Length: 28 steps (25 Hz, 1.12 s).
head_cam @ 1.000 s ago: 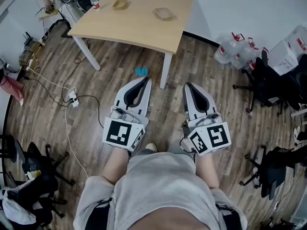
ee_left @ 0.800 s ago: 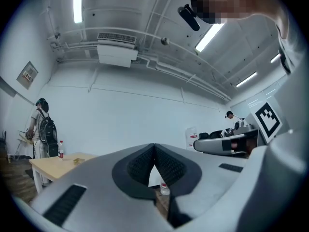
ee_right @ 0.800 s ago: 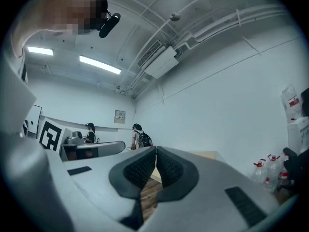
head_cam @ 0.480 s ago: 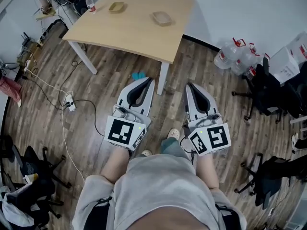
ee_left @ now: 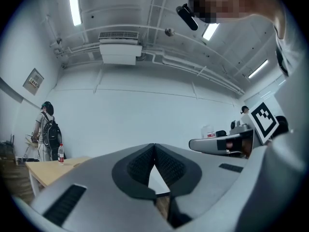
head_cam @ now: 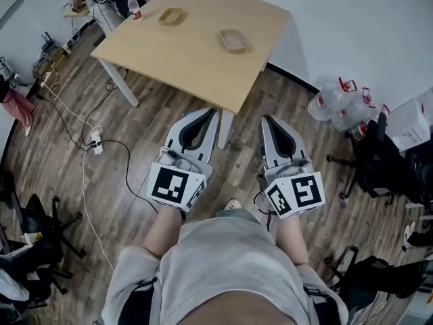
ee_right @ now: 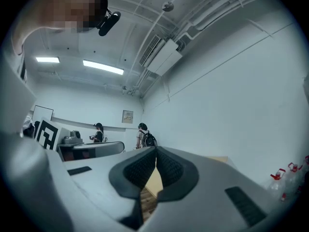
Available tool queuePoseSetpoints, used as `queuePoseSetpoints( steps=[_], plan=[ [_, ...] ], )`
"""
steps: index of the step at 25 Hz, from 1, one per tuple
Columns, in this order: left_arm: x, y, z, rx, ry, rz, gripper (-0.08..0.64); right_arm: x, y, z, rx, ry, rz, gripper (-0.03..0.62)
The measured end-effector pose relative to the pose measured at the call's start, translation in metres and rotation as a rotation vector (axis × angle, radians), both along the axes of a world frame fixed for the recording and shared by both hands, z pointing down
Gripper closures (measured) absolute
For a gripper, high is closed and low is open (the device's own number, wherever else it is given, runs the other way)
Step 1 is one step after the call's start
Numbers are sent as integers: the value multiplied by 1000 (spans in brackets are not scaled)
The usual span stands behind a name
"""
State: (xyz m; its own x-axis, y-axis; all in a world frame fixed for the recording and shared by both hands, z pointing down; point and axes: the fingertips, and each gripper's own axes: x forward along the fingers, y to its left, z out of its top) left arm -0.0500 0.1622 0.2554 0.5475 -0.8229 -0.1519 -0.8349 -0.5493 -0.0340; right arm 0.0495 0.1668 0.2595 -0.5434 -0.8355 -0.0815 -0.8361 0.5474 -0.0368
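I hold both grippers up in front of my chest, side by side, over the wooden floor. The left gripper point(head_cam: 205, 114) is shut and empty, its tip near the front edge of a light wooden table point(head_cam: 183, 53). The right gripper point(head_cam: 268, 120) is shut and empty too, just right of the table's white leg point(head_cam: 225, 128). On the table lie two shallow brown trays point(head_cam: 233, 40) point(head_cam: 170, 15) and a bottle point(head_cam: 134, 7) at its far left corner. In the left gripper view the jaws point(ee_left: 154, 146) meet at the tip; in the right gripper view the jaws point(ee_right: 156, 150) meet likewise.
Large water jugs point(head_cam: 338, 100) stand by the white wall at right. Office chairs point(head_cam: 379, 154) are on the right, another chair point(head_cam: 40, 229) at lower left. A cable with a power strip point(head_cam: 96, 143) runs over the floor at left. A person with a backpack point(ee_left: 47, 137) stands beyond the table.
I have moved toward the table: it now lies closer under the gripper tips and the jugs have shifted right. Both grippers stay shut and held the same way.
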Motion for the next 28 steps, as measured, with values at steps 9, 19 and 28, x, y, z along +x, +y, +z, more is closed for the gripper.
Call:
queuePoseSetpoints(
  steps=[9, 19, 28],
  plan=[
    [45, -46, 0, 9, -5, -71, 546, 42, -50, 4, -3, -5, -72, 580],
    [56, -75, 6, -6, -16, -95, 546, 56, -82, 14, -30, -25, -84, 580],
    [42, -130, 9, -18, -17, -59, 546, 41, -133, 16, -39, -21, -45, 580]
  ],
)
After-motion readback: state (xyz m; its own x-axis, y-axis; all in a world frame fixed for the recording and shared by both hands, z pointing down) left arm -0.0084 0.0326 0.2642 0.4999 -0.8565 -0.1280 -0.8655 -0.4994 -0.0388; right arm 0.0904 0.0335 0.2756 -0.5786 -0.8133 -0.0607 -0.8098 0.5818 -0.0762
